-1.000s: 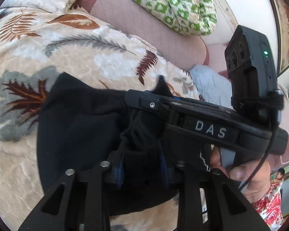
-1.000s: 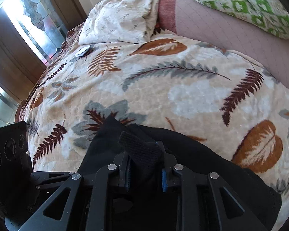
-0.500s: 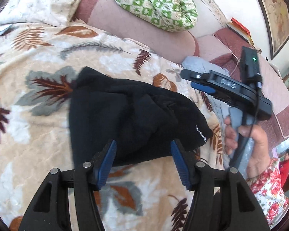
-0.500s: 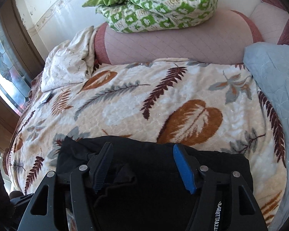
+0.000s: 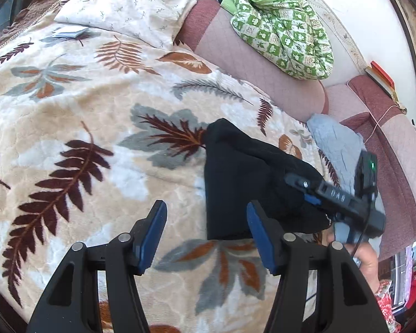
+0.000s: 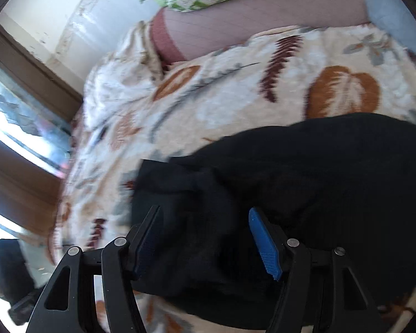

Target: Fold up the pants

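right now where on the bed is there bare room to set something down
Free: the leaf-print blanket left of the folded black pants, up to the cream pillow. Crowded: right side, with the pants, right gripper and grey-blue cloth.

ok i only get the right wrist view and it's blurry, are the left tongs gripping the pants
observer: no, the left tongs are open, pads pressing on nothing; the near corner of the pants lies on the blanket under the gap.
operator: how does the fold look from there
observer: a compact black bundle, left edge straight, right side lumpier under the right tongs.
operator: anything else on the bed
observer: a small flat packet beside the cream pillow.
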{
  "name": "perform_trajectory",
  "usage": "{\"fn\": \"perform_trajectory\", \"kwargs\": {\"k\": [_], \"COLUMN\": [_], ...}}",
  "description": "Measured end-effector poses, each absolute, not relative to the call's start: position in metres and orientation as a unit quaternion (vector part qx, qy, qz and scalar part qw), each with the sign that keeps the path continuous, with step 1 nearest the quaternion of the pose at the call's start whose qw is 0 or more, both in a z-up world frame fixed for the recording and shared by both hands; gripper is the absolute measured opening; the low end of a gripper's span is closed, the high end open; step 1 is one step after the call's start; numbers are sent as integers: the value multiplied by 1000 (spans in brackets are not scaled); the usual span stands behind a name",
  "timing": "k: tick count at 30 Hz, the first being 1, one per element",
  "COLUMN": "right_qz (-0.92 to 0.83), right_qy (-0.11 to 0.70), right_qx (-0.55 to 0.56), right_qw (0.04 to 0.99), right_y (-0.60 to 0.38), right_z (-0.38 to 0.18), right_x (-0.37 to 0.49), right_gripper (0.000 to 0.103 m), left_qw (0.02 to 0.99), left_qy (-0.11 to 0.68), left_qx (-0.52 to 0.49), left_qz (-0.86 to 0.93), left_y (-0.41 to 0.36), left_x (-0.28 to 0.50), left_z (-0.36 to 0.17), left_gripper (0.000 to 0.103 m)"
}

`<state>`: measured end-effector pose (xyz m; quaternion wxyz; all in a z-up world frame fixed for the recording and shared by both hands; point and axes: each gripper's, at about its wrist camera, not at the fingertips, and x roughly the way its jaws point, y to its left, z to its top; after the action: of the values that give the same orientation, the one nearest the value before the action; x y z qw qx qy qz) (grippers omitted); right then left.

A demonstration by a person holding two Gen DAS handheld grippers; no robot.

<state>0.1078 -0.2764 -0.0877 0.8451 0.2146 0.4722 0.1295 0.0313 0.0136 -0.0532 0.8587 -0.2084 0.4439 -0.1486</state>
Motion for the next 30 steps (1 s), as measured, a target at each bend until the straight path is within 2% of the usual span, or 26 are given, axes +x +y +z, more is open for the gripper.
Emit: {"fn": "perform_trajectory", "kwargs": {"k": [4, 7, 13, 20, 23, 24, 30], "right_qz": [49, 33, 41, 59, 26, 22, 53], "right_qy": [487, 461, 432, 487, 506, 510, 476], "right_qx": [202, 195, 95, -23, -57, -57, -32], "right_qw": [848, 865, 896, 871, 860, 858, 877], "right_y": [-309, -324, -284, -235, -237, -240, -231], "right_z": [-103, -81, -43, -75, -94, -97, -60], "right_x": [92, 85, 107, 158, 174, 178, 179], "right_gripper": [68, 68, 69, 69, 72, 78, 80], "left_qw": [856, 861, 867, 846, 856, 858, 868], "left_qy": [449, 451, 455, 497, 483, 481, 461], "left_qx": [-211, -194, -149, -136, -120, -113, -112], "left_qz": [-145, -136, -139, -139, -138, -139, -144], "left_y": [16, 9, -27, -59, -65, -66, -65], "left_x": [34, 34, 52, 84, 81, 80, 72], "left_z": [-58, -58, -61, -103, -107, -107, -110], "left_gripper": [59, 59, 61, 61, 61, 61, 61]}}
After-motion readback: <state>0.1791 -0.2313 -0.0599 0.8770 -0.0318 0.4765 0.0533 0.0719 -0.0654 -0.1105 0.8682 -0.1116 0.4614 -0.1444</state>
